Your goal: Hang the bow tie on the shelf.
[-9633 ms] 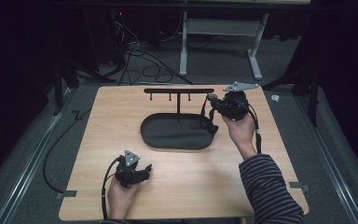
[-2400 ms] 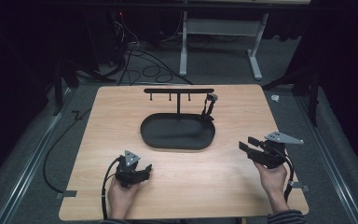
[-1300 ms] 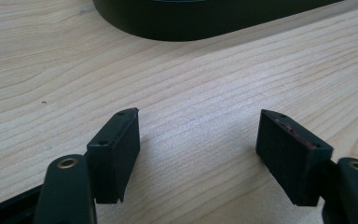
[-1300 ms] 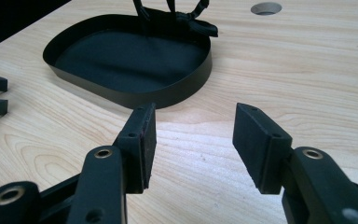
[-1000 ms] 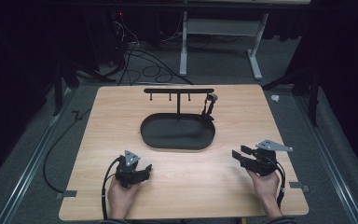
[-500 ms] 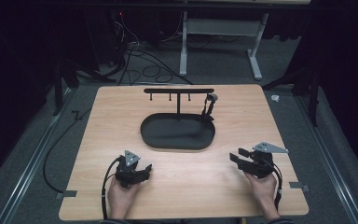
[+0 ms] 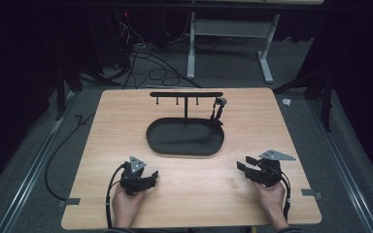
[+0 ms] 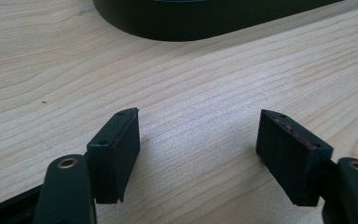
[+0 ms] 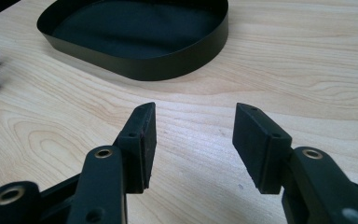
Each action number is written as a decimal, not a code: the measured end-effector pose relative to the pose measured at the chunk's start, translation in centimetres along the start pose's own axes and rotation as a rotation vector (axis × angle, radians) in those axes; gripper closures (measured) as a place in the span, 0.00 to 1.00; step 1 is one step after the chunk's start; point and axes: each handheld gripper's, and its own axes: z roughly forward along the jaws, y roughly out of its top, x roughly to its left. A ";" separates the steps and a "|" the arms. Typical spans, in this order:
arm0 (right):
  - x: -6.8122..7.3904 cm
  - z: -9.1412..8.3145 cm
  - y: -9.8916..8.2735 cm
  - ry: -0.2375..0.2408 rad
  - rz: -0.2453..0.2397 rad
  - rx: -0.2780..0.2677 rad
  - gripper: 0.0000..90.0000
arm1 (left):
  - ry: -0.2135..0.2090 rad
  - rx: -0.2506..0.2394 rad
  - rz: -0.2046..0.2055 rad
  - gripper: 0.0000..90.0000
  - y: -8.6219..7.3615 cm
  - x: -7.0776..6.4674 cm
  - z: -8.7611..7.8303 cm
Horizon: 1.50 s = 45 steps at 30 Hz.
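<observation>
Black tray (image 7: 184,141) lies beyond both grippers' empty jaws.

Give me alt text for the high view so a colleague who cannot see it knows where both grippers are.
Both hand-held grippers rest low at the near edge of a wooden table, the left gripper and right gripper with jaws open and empty. Beyond them sits a black oval tray bearing a T-shaped rack, with a small dark object hanging from the rack's right end.
</observation>
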 end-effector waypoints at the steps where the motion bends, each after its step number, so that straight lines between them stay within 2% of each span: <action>1: 0.0 0.0 0.0 0.000 -0.002 0.000 0.57 | 0.000 0.000 0.000 0.34 0.0 0.0 0.0; 9: 0.1 0.4 -0.2 -0.002 0.000 0.013 0.57 | 0.000 0.000 0.000 0.34 0.0 0.0 0.0; 45: 1.2 2.2 -1.2 -0.037 -0.059 0.063 0.56 | 0.000 0.000 0.000 0.34 0.0 0.0 0.0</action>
